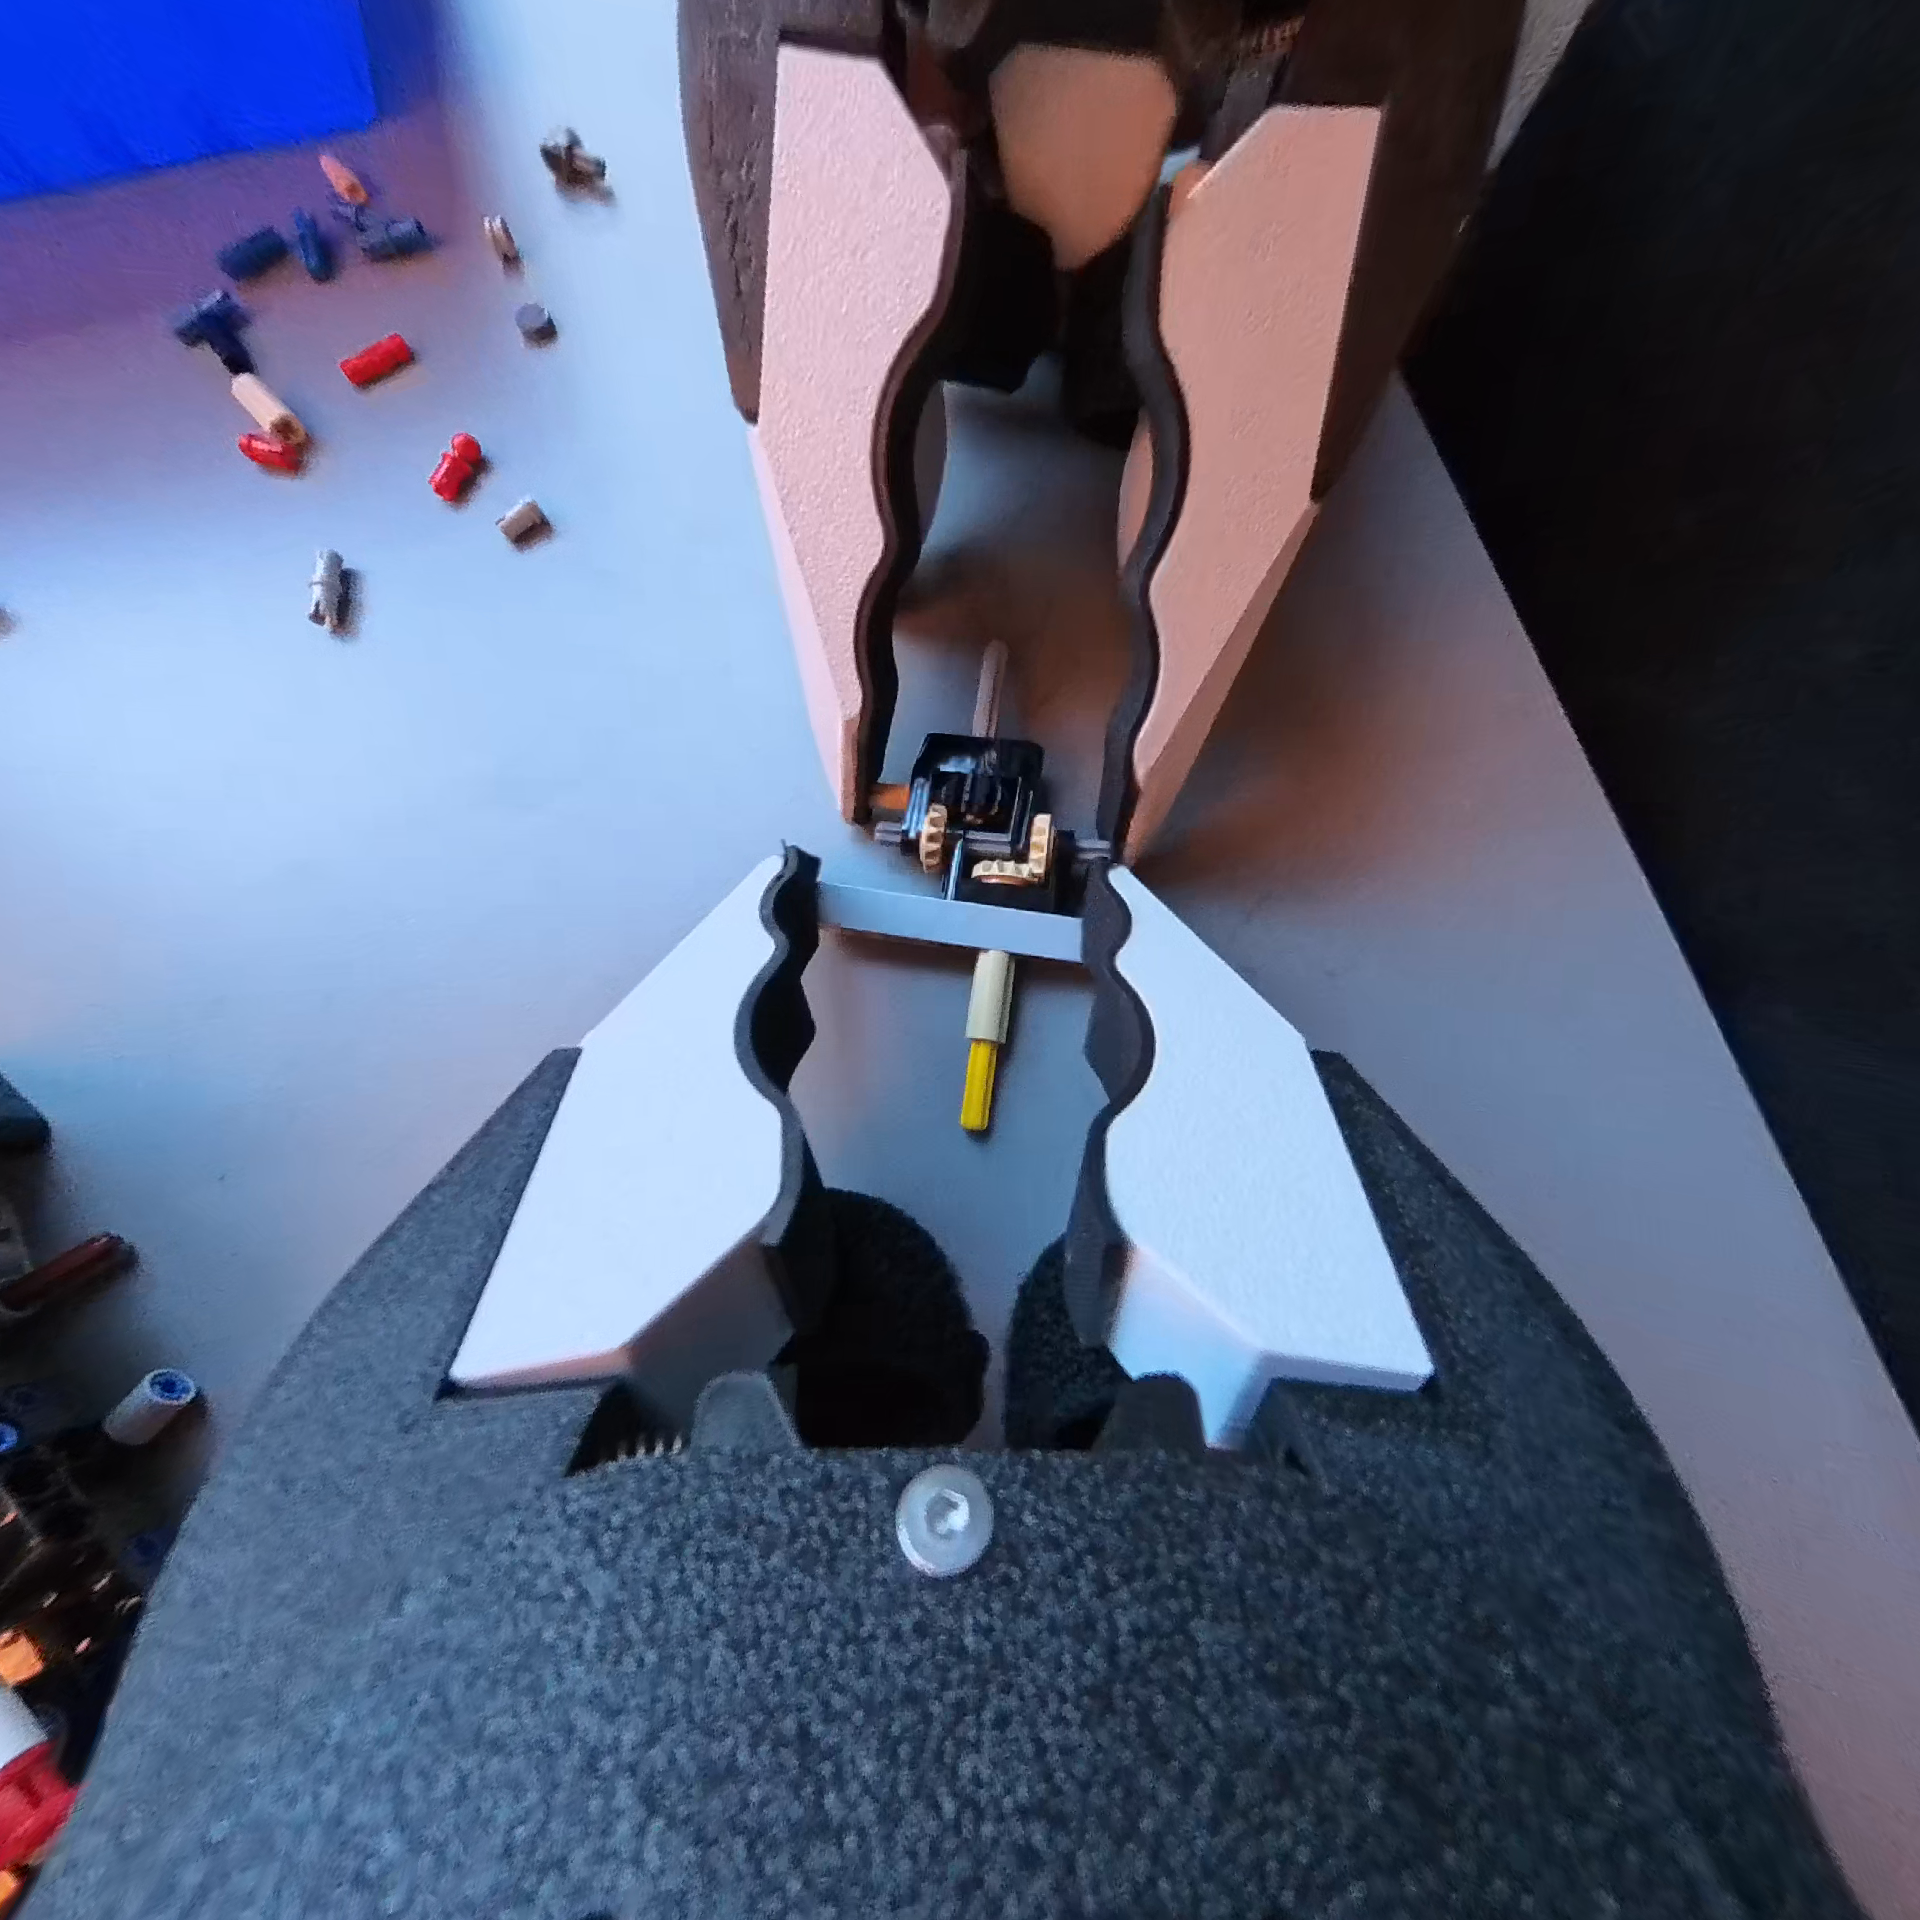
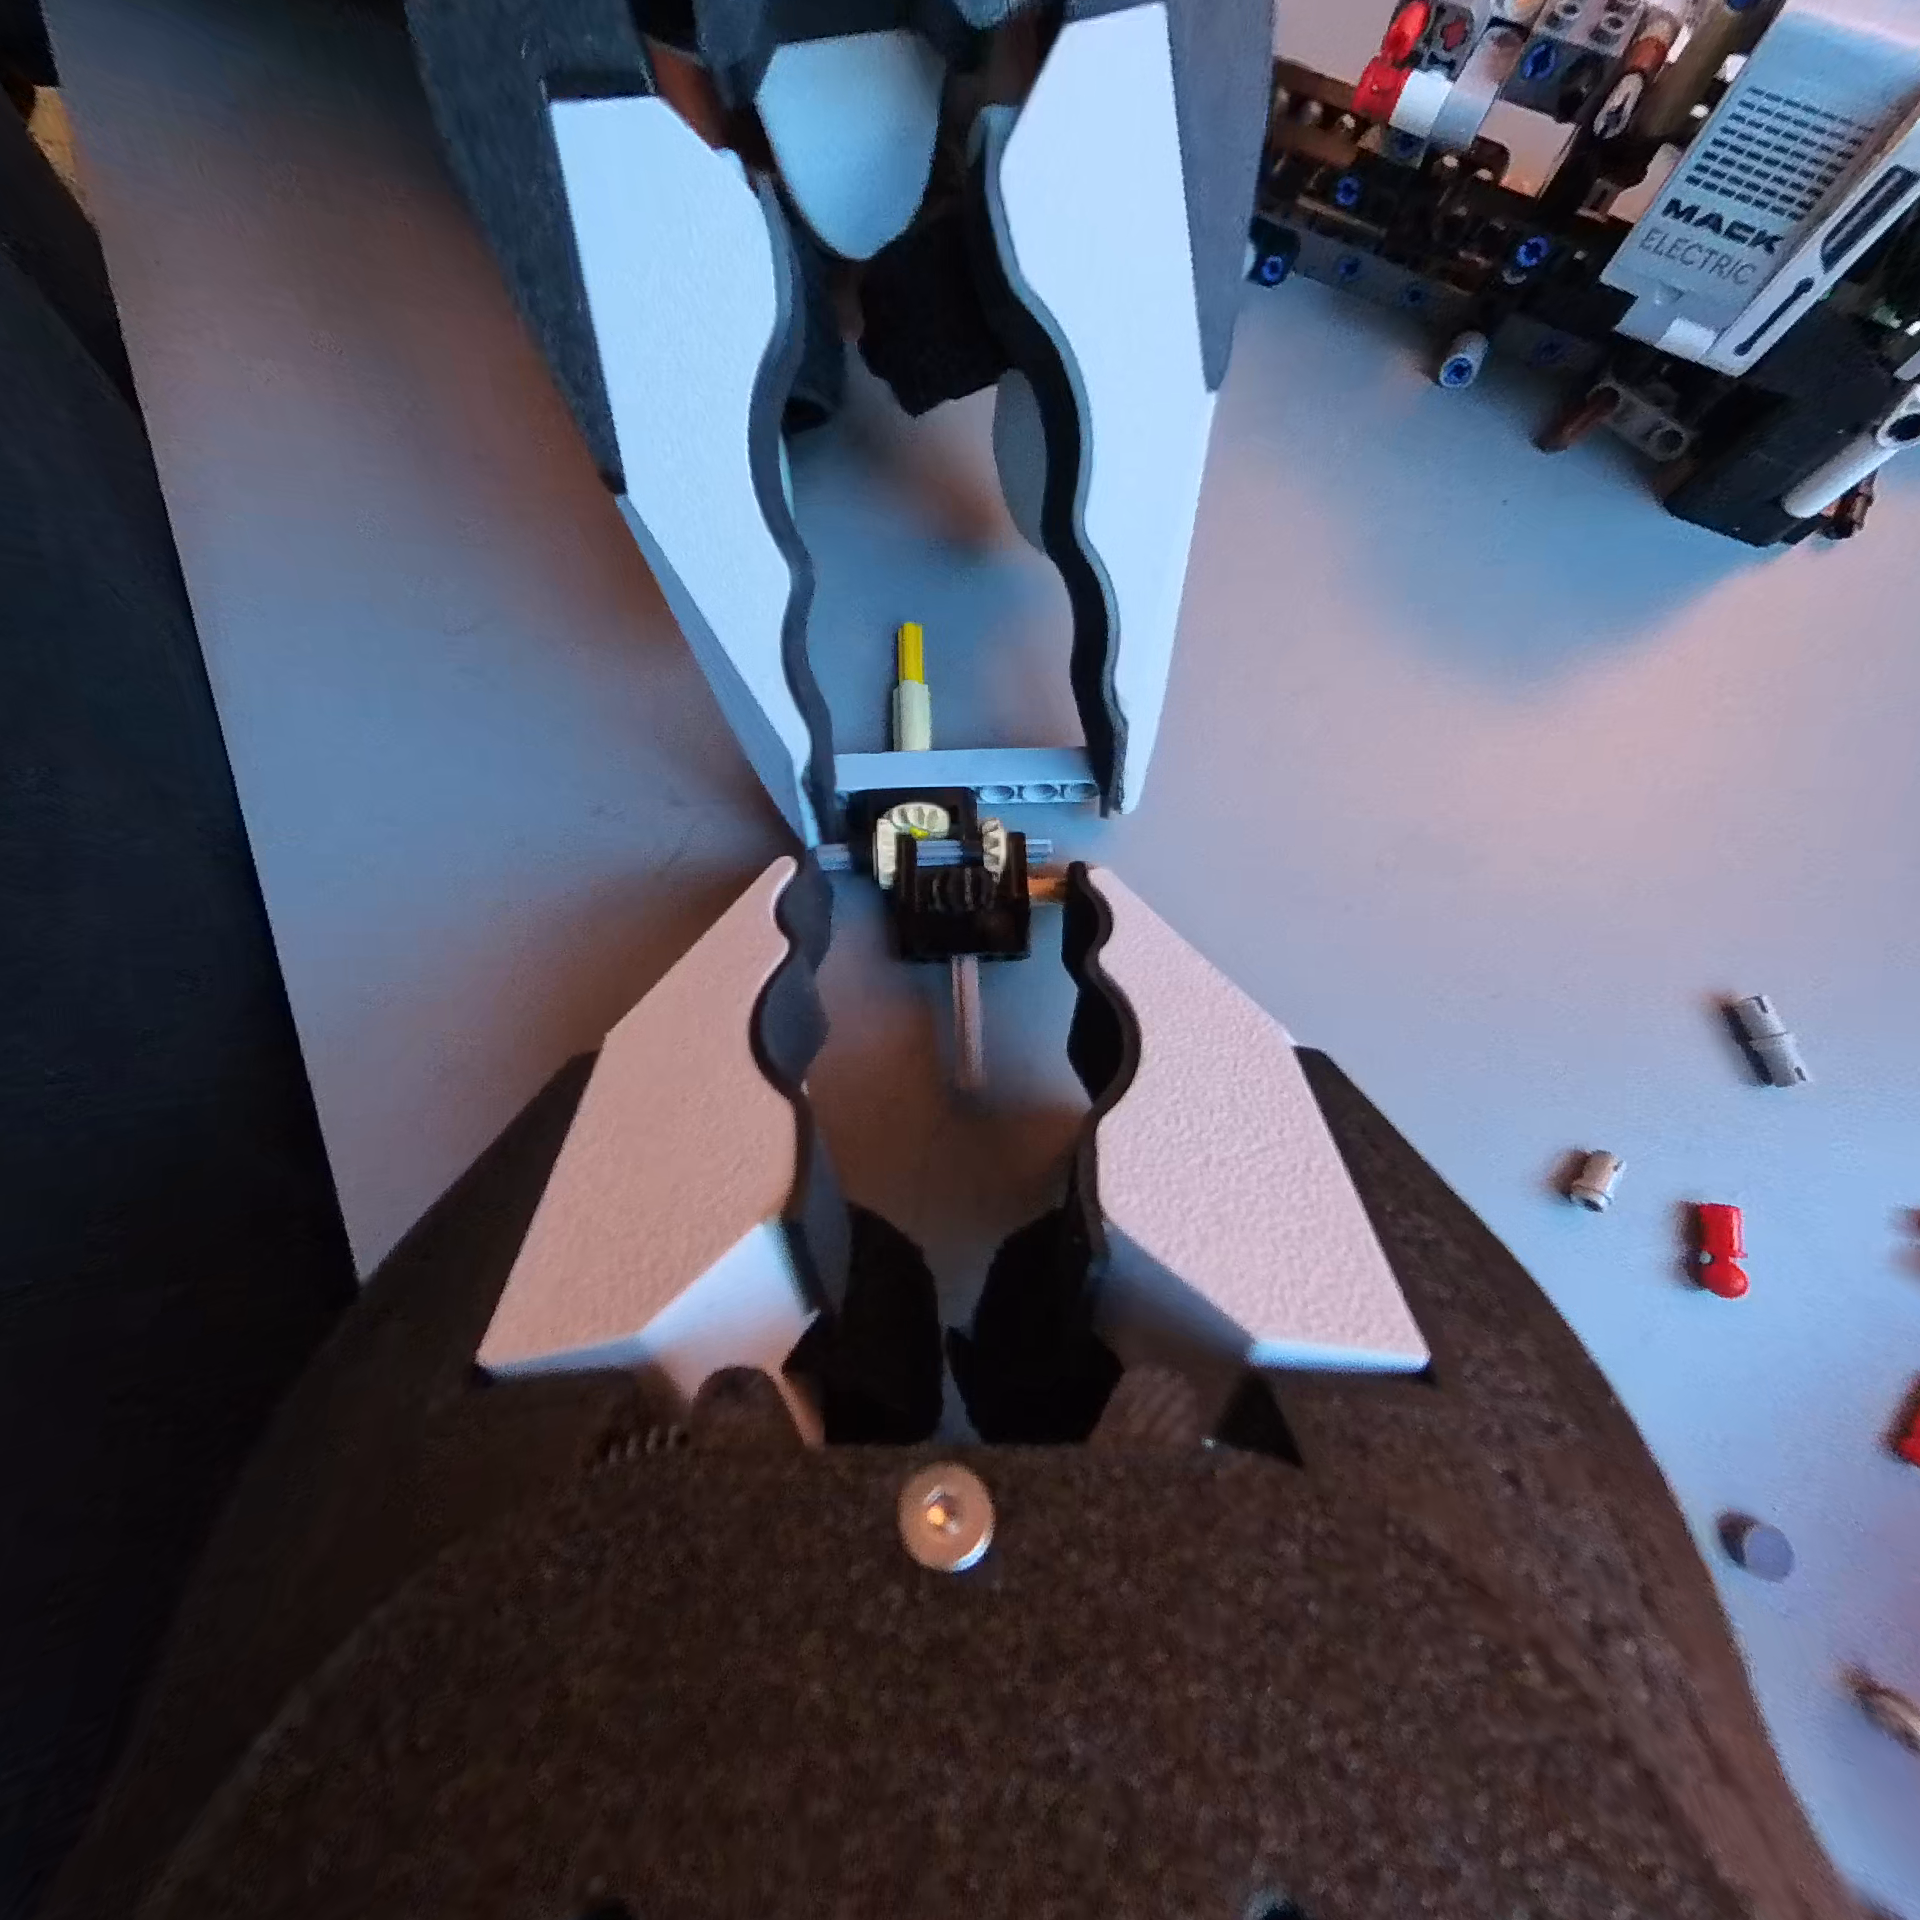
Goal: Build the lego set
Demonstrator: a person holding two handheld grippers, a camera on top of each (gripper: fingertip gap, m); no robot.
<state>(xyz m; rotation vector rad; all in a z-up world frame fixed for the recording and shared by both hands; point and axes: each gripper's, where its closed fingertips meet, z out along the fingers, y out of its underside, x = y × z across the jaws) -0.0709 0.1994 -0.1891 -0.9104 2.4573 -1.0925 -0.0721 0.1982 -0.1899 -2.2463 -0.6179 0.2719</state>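
Currently: left gripper [image 1: 951,883] clamps grey beam [image 1: 951,927], right gripper [image 2: 940,878] pinches cross axle [image 2: 831,858], steadying gearbox [image 2: 961,902] for assembly.

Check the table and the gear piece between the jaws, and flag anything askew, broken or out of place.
Nothing stands out. The small gear assembly sits square between the left gripper and right gripper, nothing visibly broken. Loose pins lie scattered on the table, as expected mid-build.
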